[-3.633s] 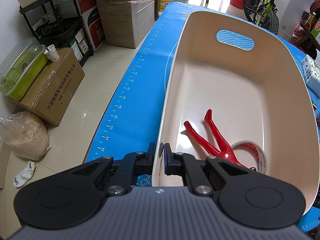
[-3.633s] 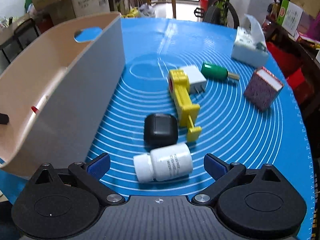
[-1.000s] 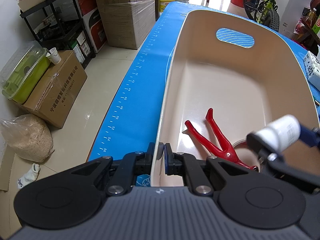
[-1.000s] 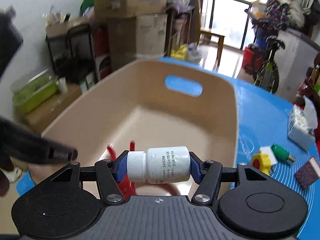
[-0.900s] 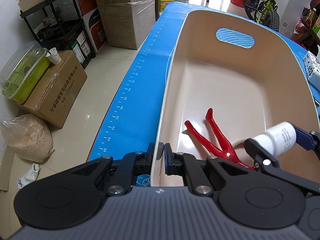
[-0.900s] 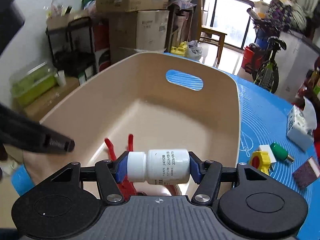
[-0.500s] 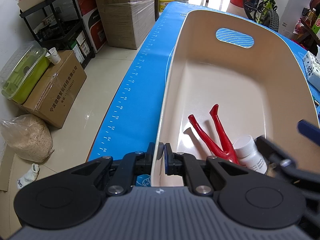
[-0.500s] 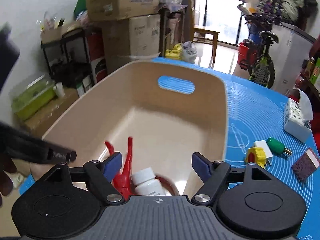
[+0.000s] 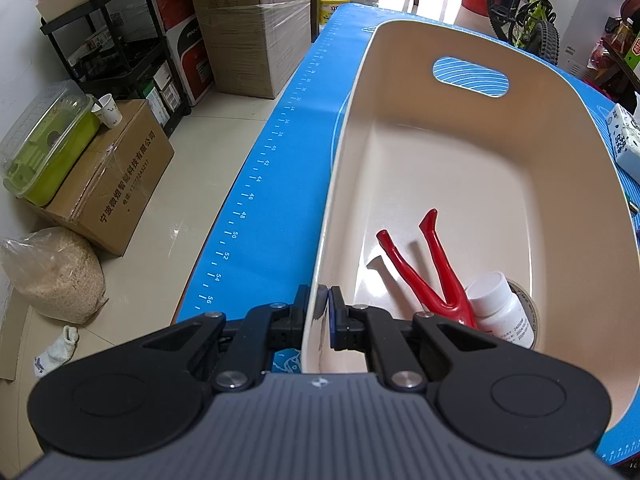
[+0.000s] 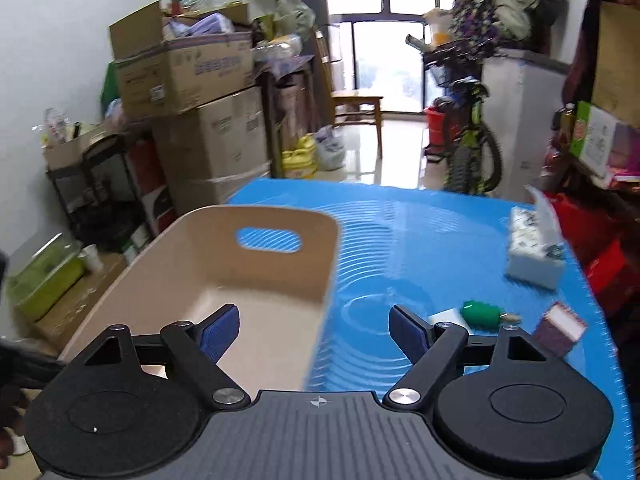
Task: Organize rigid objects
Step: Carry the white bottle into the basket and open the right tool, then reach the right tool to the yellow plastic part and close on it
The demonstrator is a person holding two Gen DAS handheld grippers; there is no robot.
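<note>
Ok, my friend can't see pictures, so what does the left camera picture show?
The left gripper is clamped on the near rim of a beige bin that sits on a blue mat. Inside the bin lie a red clip and a white pill bottle, the bottle resting on a tape roll.

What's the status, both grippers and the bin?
Left gripper shut on beige bin wall. Right gripper open, empty, above the bin's edge. White bottle in the bin beside red clamp. Nothing blocking.
</note>
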